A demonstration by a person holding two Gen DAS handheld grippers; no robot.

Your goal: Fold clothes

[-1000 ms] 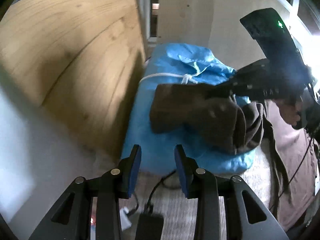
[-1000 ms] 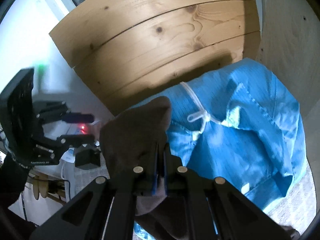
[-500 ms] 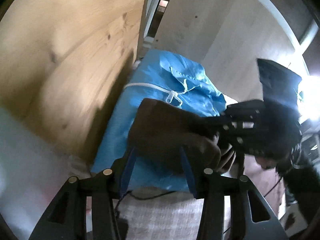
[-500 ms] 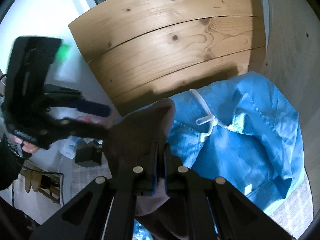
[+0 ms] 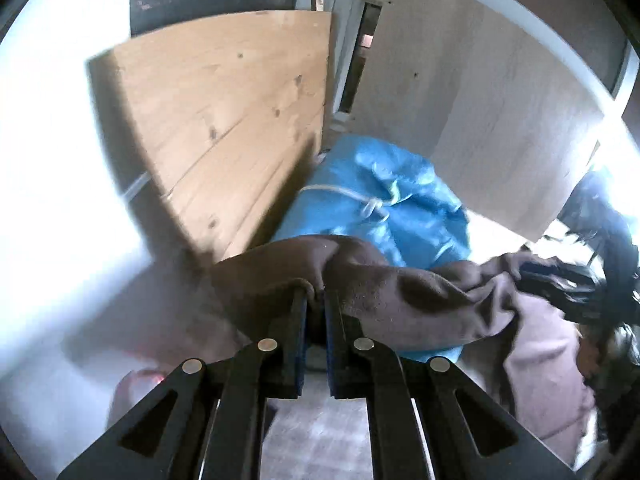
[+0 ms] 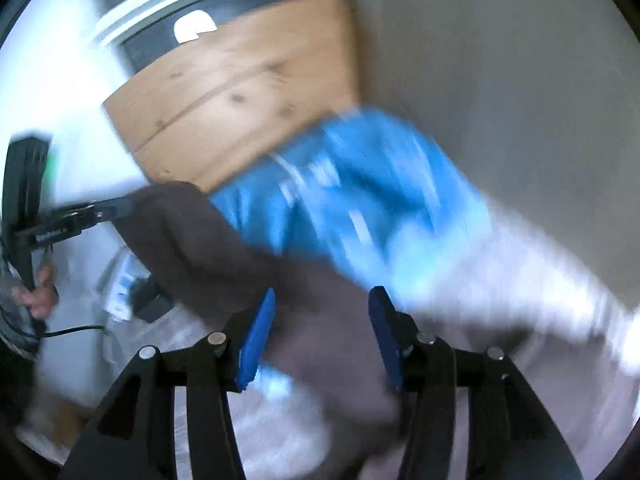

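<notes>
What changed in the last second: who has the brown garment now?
The left gripper, open before, has shut on the brown garment. The right gripper, clamped on it earlier, has opened. The blue bundle stays by the wooden board.

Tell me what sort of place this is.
Probably a bedroom or storage corner at home: a tied blue bundle sits between a pine board and a plywood panel, with brown clothing being handled.

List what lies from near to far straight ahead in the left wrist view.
Left gripper, shut on the dark brown garment → blue fabric bundle tied with white cord → pale plywood board.
</notes>
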